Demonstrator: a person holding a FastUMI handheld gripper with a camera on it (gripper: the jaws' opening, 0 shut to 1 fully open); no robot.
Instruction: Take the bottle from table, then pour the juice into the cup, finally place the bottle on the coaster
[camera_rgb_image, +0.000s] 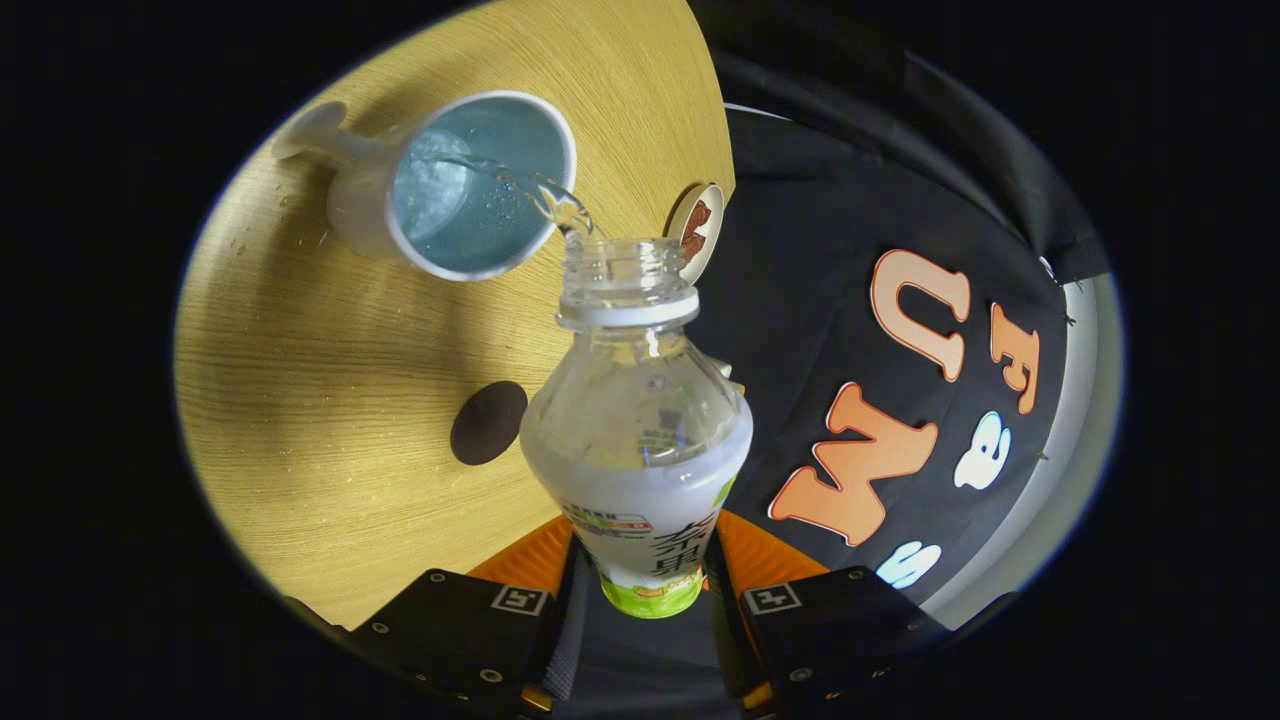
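The tool (640, 590) pinched the bottle (636, 430) between its fingers, tilted over the desk (330, 420). Liquid streamed into the cup (470, 190) ahead. Pouring underway; next, judged: right the bottle and carry it to the coaster (488, 422).

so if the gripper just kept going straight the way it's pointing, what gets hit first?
Probably the cup. The gripper is shut on the bottle, whose open mouth leads, pouring into the cup just ahead on the table. Depth is unclear; it could pass the rim.
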